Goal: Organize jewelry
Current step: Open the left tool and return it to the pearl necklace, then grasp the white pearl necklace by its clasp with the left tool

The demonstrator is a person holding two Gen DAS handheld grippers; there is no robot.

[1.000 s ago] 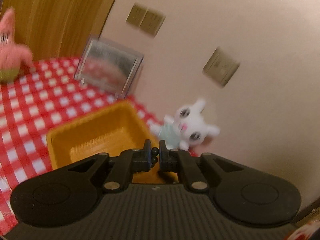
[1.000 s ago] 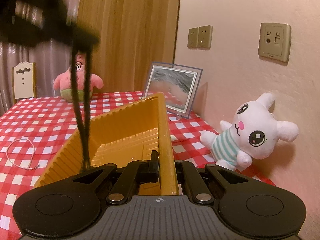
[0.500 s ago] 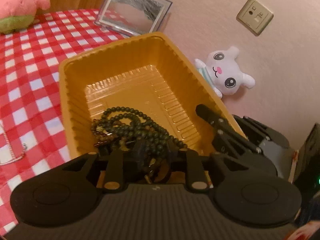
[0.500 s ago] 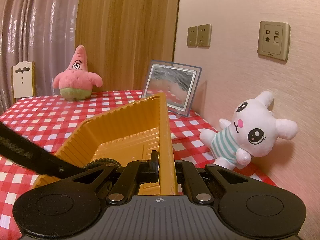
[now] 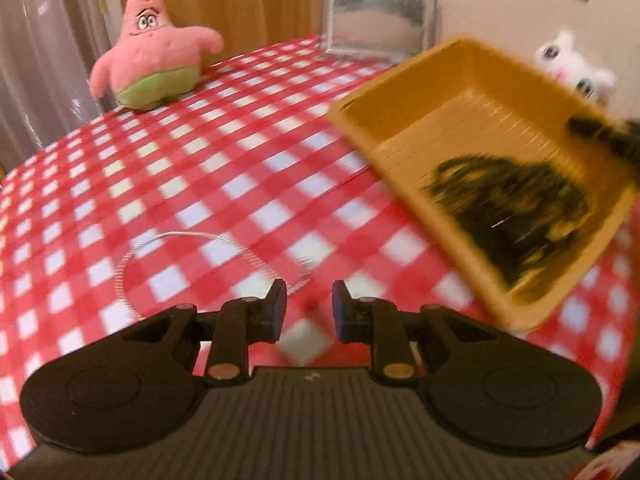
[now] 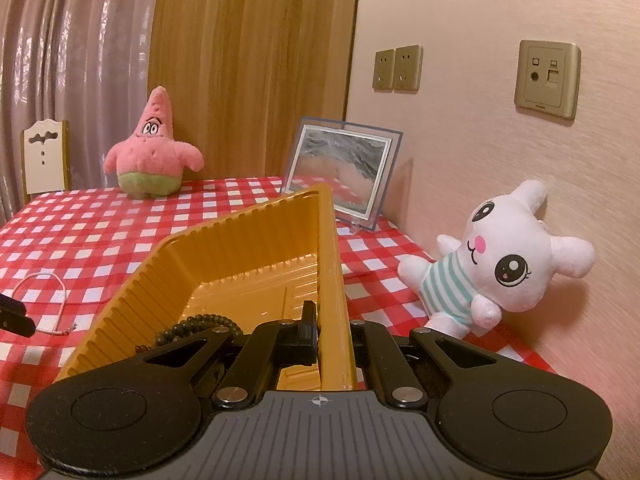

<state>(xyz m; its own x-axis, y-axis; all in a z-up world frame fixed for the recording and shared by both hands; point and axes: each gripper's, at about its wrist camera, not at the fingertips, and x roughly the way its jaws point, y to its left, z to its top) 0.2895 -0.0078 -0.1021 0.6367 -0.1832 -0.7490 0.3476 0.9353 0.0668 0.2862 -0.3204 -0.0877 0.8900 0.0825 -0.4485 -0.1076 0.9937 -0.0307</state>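
A yellow ribbed tray sits on the red checked tablecloth and holds a dark bead necklace; the necklace also shows in the right wrist view. My right gripper is shut on the tray's right wall. My left gripper is open and empty, just above the cloth, left of the tray. A thin pearl necklace lies in a loop right in front of its fingertips; it also shows in the right wrist view.
A pink starfish plush stands at the back of the table. A framed picture leans by the wall. A white bunny plush lies right of the tray. A chair back stands at far left.
My left gripper let the dark bead necklace down into the tray, opened, and swung left and down toward the pearl necklace. The right gripper kept its hold on the tray wall.
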